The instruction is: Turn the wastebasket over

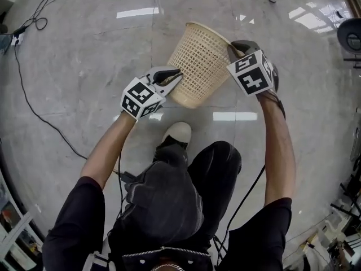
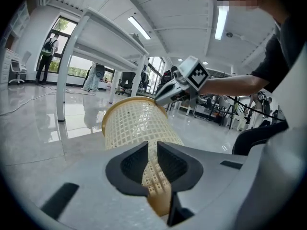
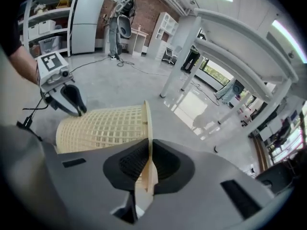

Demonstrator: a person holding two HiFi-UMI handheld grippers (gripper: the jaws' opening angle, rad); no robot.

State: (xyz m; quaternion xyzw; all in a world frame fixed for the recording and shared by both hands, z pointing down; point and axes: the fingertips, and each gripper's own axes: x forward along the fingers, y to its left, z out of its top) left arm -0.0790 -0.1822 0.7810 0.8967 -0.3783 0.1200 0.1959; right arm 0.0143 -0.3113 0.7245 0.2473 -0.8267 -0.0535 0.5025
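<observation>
**Head view:** The wastebasket is tipped on its side over a polished stone floor. Its open rim points to the upper right and its base to the lower left. Bare floor lies on every side of it. The nearest things are a black cable that runs well to the left and the person's pale shoe just below the base. The left gripper meets the lattice wall near the base, and the right gripper sits on the rim at the far end. Whether the basket touches the floor cannot be told.

**Left gripper view:** The left gripper has its jaws clamped on the basket's mesh wall close to the base. The wastebasket stretches away from it, rim farthest. The right gripper bites the top of that rim. A white table frame stands beyond, with open floor in between.

**Right gripper view:** The right gripper has its jaws pinched flat on the thin rim. The wastebasket lies level to the left, and the left gripper holds its far end. A white table rises at the right, well clear of the basket.
</observation>
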